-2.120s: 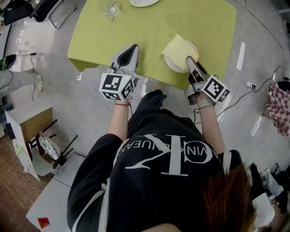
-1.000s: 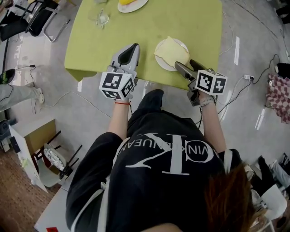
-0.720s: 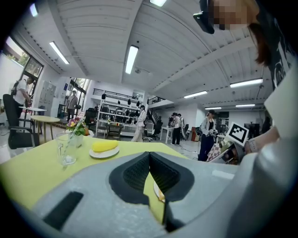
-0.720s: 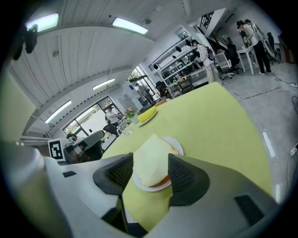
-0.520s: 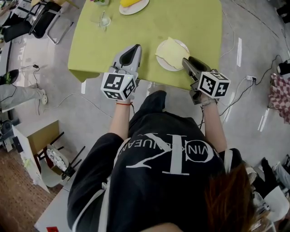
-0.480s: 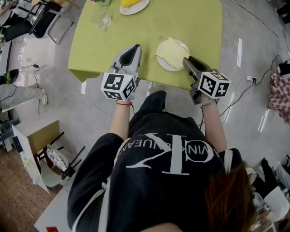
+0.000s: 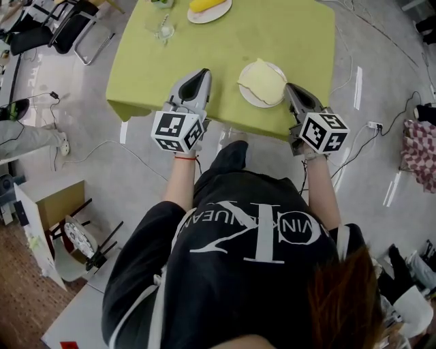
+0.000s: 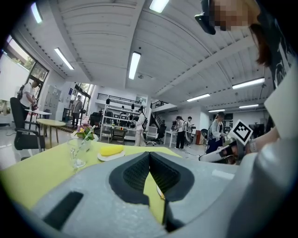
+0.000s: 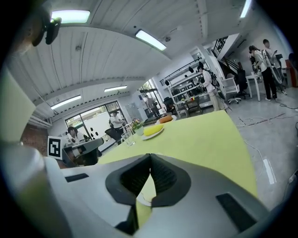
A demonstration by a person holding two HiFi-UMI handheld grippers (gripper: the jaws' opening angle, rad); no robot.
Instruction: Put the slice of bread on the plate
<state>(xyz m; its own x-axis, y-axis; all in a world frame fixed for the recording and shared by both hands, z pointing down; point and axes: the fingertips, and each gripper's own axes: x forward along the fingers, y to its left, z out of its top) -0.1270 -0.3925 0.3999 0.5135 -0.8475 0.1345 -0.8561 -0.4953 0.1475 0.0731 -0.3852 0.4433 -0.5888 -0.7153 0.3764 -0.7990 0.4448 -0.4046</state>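
The pale yellow slice of bread (image 7: 264, 80) lies on the white plate (image 7: 251, 99) near the front edge of the green table (image 7: 225, 48). My right gripper (image 7: 291, 87) hovers just right of the plate, apart from the bread. Its jaws have just been closing and now meet with nothing between them (image 9: 150, 155). My left gripper (image 7: 203, 71) is held over the table's front edge, left of the plate, with its jaws together and empty (image 8: 149, 153).
A drinking glass (image 7: 163, 27) and a second plate with yellow food (image 7: 209, 7) stand at the far side of the table. Chairs (image 7: 61, 27) are at the far left, and cables (image 7: 102, 136) lie on the floor around the table.
The right gripper let go of the bread, drew back to the right and rose, and its jaws closed. The bread stays on the plate. The left gripper barely shifted.
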